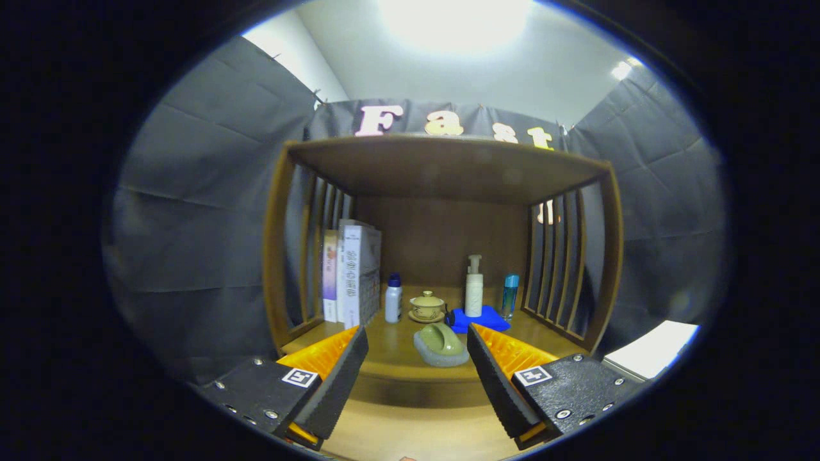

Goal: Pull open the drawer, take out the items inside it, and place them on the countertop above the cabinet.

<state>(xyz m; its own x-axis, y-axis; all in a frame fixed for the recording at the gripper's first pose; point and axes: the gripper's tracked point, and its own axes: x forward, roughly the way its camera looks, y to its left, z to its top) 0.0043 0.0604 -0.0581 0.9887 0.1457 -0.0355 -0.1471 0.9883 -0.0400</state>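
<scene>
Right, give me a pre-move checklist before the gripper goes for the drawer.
1. Gripper open, nothing between the fingers: ok.
2. Drawer in sight: cannot tell; no drawer front or handle visible.
3. Free spot on the countertop between the fingers: ok.
4. Green dish just ahead of the fingers, in the way of a forward move: not ok.
5. Pump bottle upright on the blue cloth, far back: ok.

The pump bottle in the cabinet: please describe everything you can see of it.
The pump bottle is a slim, off-white, plastic-looking bottle with a pump head and spout on top. It stands upright on the blue cloth, towards the back of the wooden shelf. A blue-capped clear bottle stands beside it, apart from it; a small lidded cup sits on its other side. It lies beyond the open tool, which touches nothing.
</scene>
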